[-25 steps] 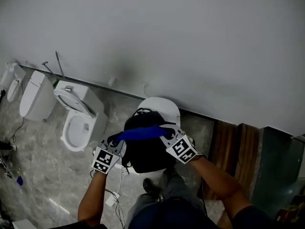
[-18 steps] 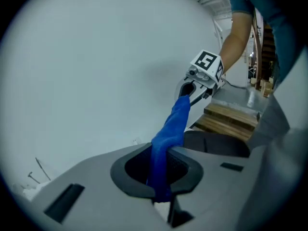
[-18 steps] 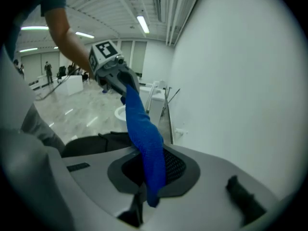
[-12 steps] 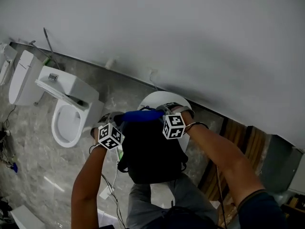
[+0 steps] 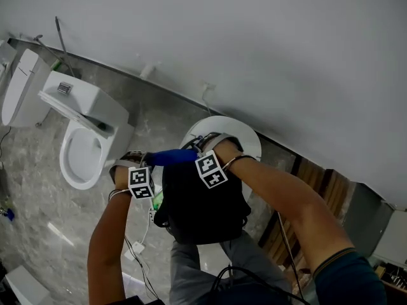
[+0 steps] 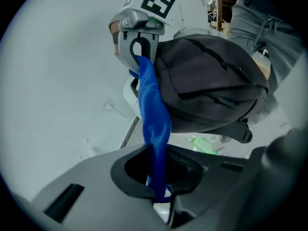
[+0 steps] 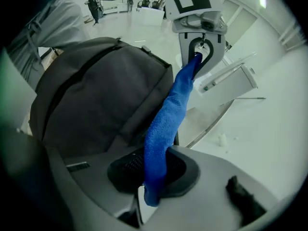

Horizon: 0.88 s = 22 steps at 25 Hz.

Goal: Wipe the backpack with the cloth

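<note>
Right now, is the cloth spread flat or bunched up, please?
Bunched: the cloth stretches as a narrow strip between the left gripper and right gripper, by the backpack.

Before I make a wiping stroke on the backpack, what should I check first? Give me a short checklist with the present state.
1. Left gripper shut on one end of the cloth: ok.
2. Right gripper shut on the other end: ok.
3. Cloth stretched between both grippers: ok.
4. Cloth pressed against the backpack: cannot tell.
5. Backpack resting on the white round top: ok.
</note>
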### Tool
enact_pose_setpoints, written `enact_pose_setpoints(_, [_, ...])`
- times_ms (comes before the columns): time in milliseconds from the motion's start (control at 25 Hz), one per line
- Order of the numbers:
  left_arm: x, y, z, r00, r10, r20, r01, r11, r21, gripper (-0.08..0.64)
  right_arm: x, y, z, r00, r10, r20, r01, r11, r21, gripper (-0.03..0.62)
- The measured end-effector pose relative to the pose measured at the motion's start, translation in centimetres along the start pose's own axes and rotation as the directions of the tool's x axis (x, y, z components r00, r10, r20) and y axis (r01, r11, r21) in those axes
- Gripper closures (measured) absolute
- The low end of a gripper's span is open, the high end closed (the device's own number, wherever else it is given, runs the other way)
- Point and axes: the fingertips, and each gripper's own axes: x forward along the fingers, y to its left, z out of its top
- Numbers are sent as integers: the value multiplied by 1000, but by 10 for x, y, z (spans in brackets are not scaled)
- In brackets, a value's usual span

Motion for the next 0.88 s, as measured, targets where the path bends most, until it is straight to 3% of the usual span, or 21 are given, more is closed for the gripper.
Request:
enact_pose_setpoints(160, [10, -1, 3, 1000, -20, -3, 20, 999, 28, 523, -1, -7, -14, 1000, -5, -24, 4, 1000, -26, 558])
enact_pose_setpoints(280, [15, 19, 49, 998, -7, 59, 0, 992, 125, 524, -11, 11, -61, 998, 11, -69, -12, 1000, -16, 558])
enact_pose_setpoints(440, [23, 24, 104, 991, -71, 110, 48, 980, 195, 523, -21, 45, -104, 990, 60, -124, -59, 998, 16, 558])
enact_pose_setpoints(560, [24, 15, 84, 992, -88, 89, 71, 980, 187, 523, -14, 43, -76, 995, 48, -84, -48, 999, -1, 558])
enact_pose_setpoints(760, [19, -11, 2, 990, -138, -38, 141, 983, 115, 523, 2, 12, 2, 999, 39, -8, -39, 999, -16, 558])
enact_pose_setpoints(880, [16, -26, 1, 989, -148, -32, 150, 984, 94, 524, 6, 12, 12, 998, 57, -17, -58, 998, -12, 558])
